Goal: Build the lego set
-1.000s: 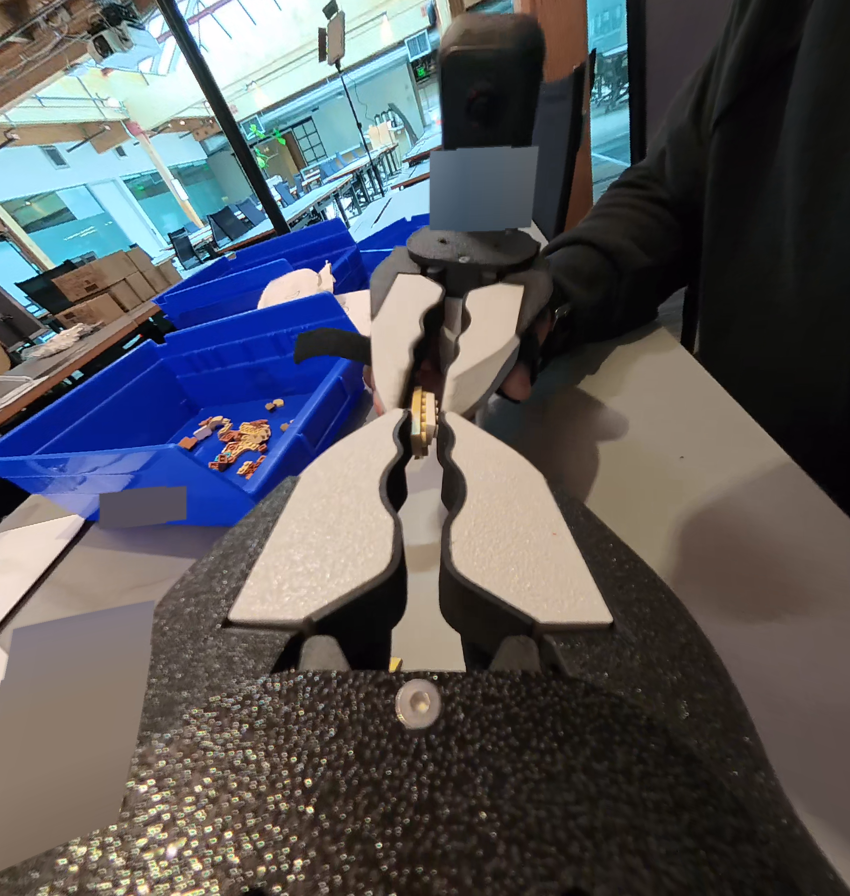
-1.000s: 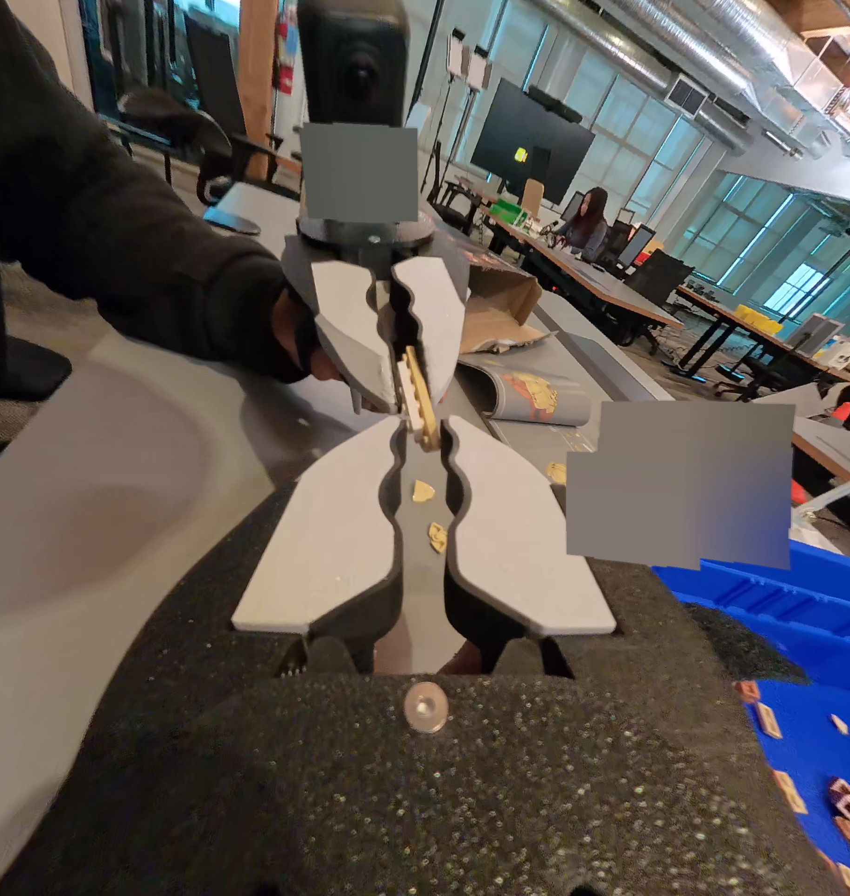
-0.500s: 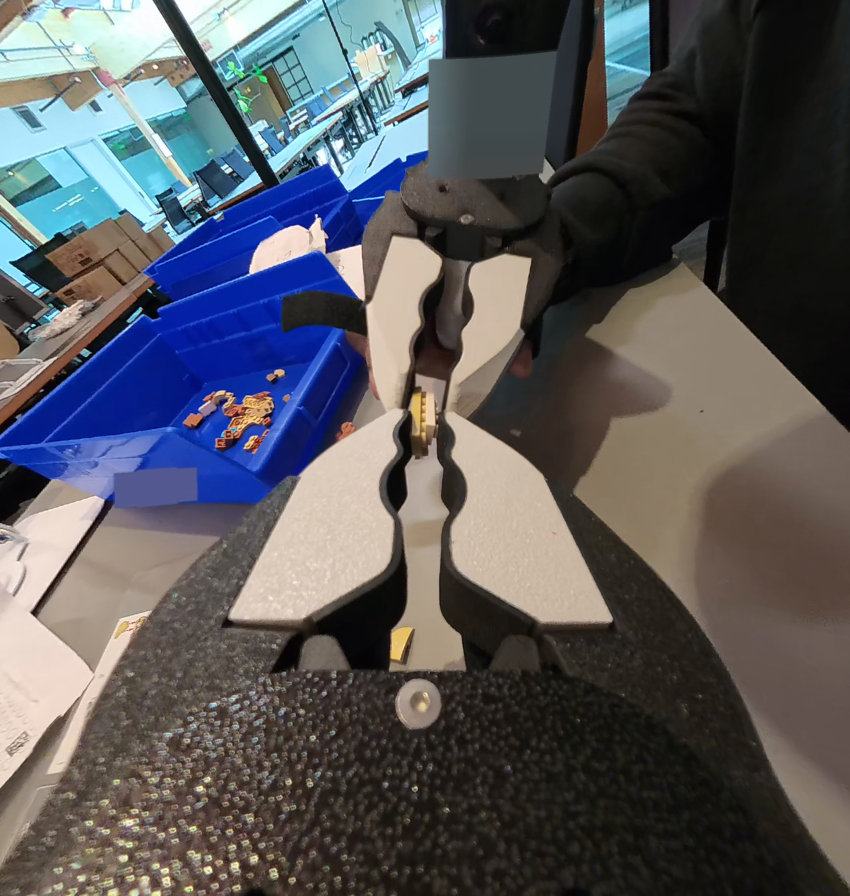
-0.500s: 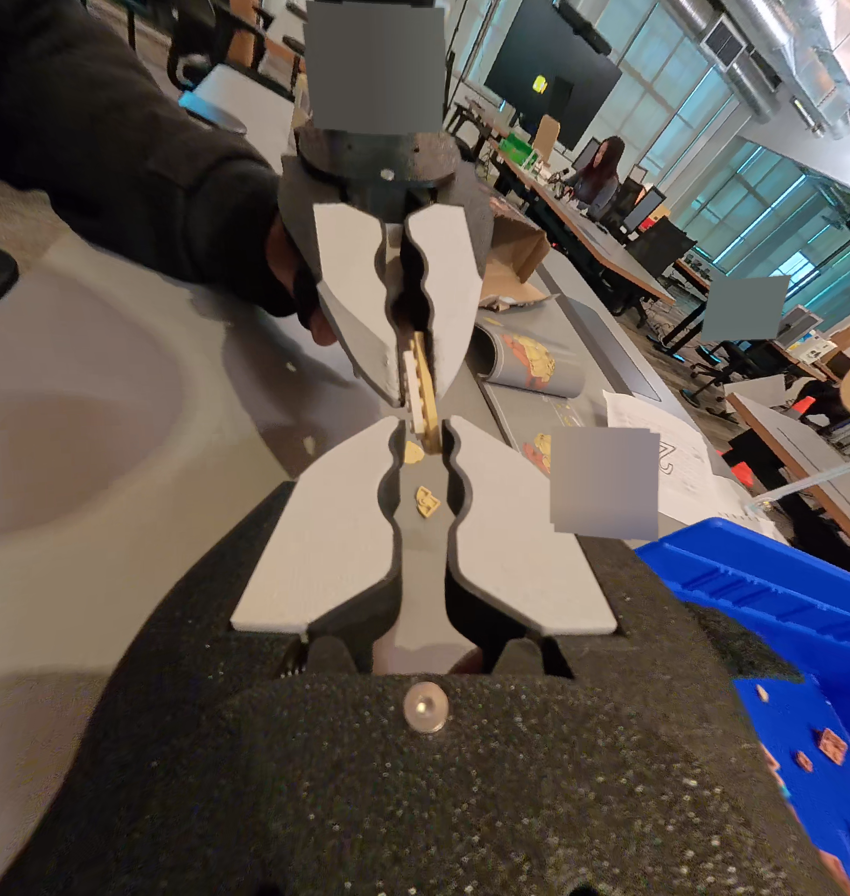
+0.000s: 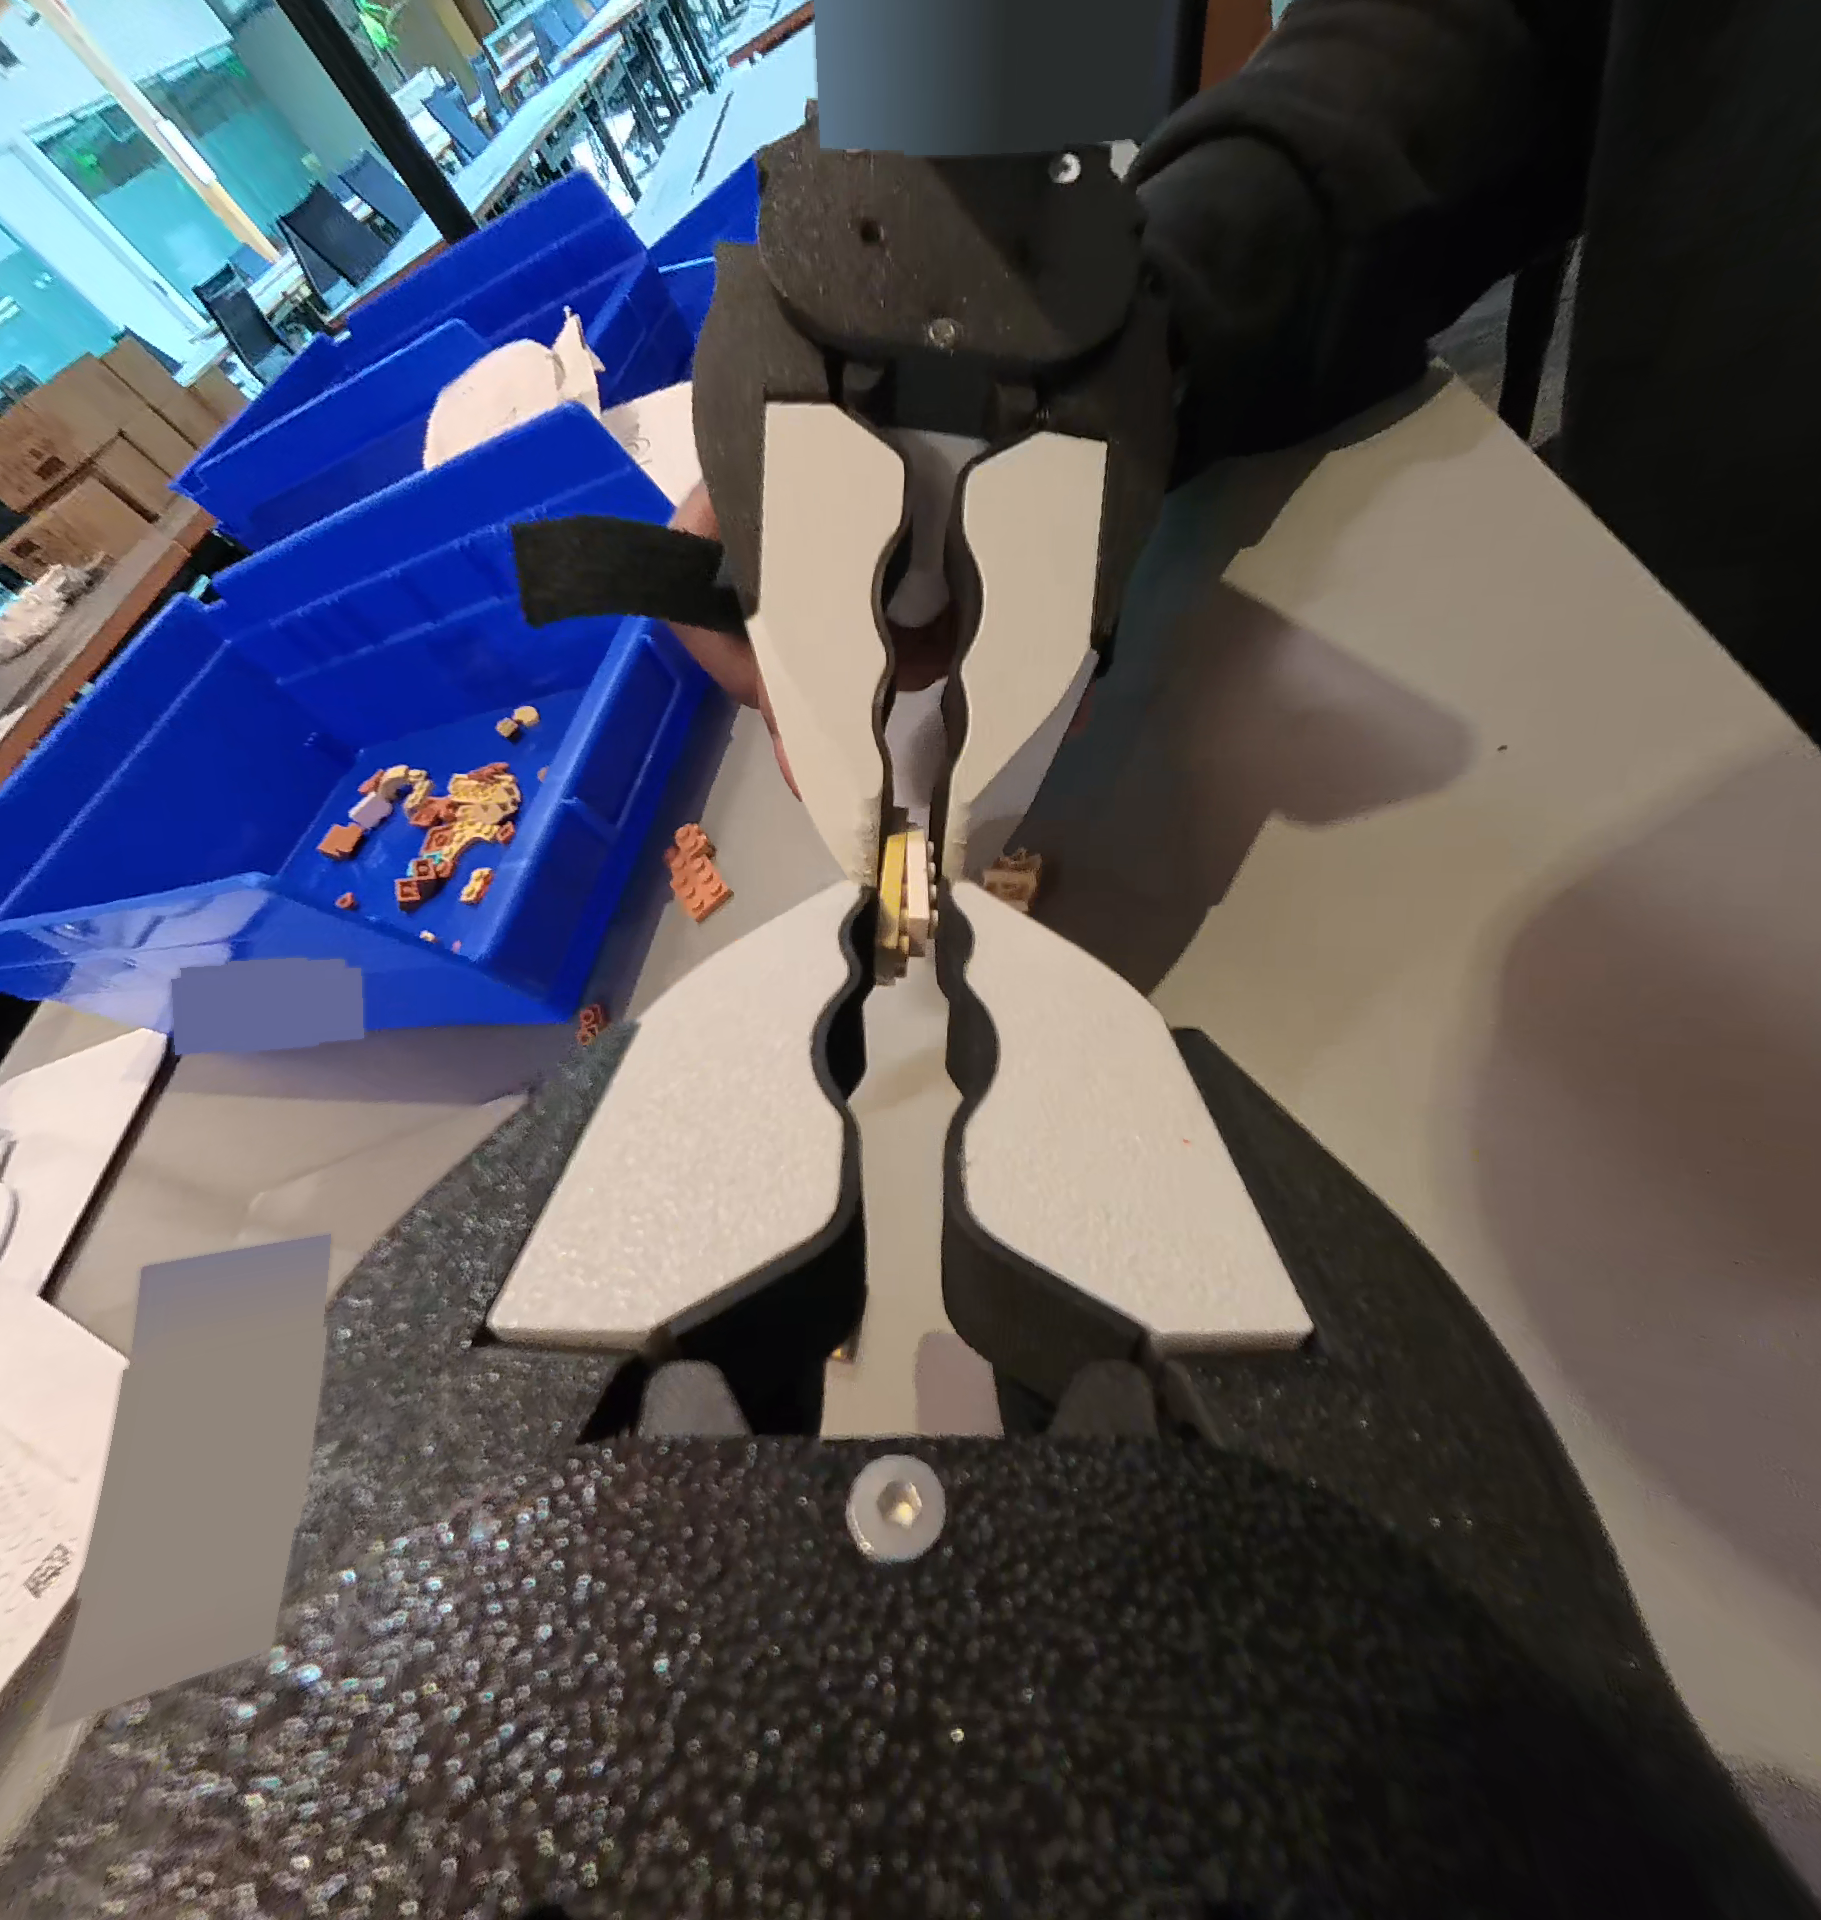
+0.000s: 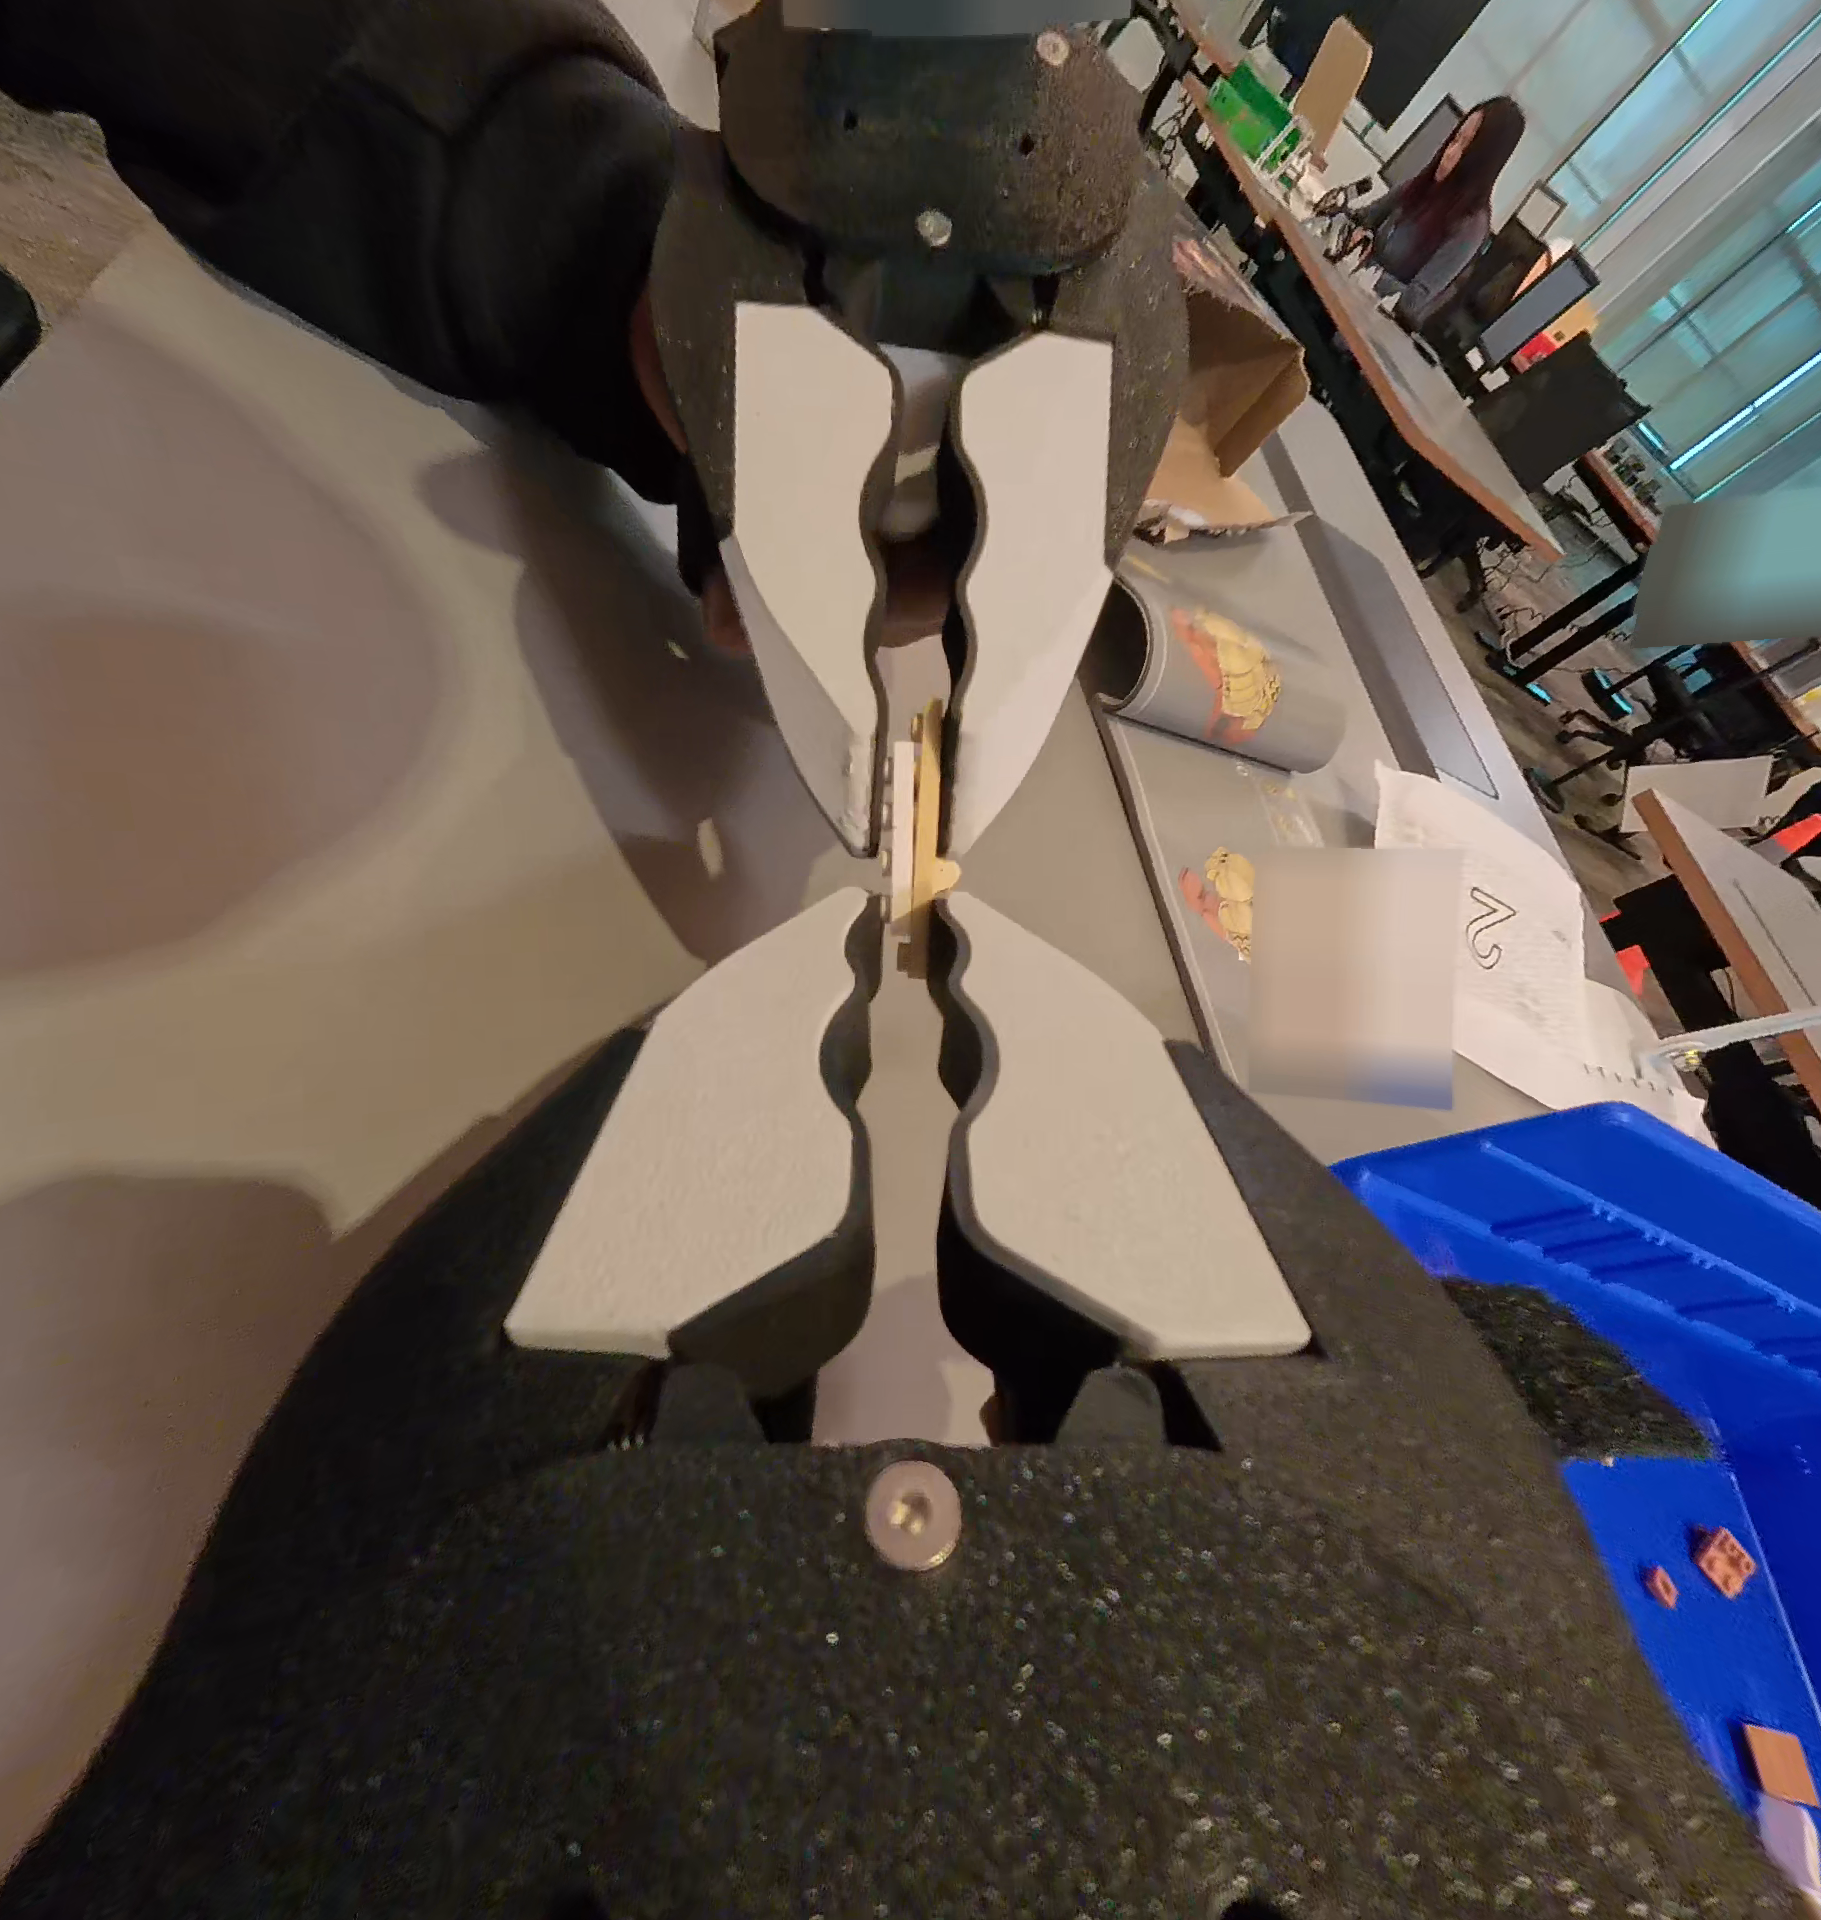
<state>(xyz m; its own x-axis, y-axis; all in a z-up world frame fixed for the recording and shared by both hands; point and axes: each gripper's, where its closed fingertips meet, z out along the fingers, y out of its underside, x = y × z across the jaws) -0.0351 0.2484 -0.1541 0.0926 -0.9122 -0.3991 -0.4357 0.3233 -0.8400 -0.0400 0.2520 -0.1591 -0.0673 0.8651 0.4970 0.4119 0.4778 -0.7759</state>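
Fingers (image 5: 1041, 1122) on the left gripper (image 5: 904, 961) are pinched narrow on a small gold and cream lego piece (image 5: 904, 904), and the right gripper (image 6: 904, 935) meets it tip to tip, clamped on the same piece, held up above the counter (image 5: 1508, 1039). Blue bin (image 5: 158, 935) off to the side has loose brown and tan bricks (image 5: 449, 810) in it, and an orange brick (image 5: 700, 873) sits on the counter just beside the bin
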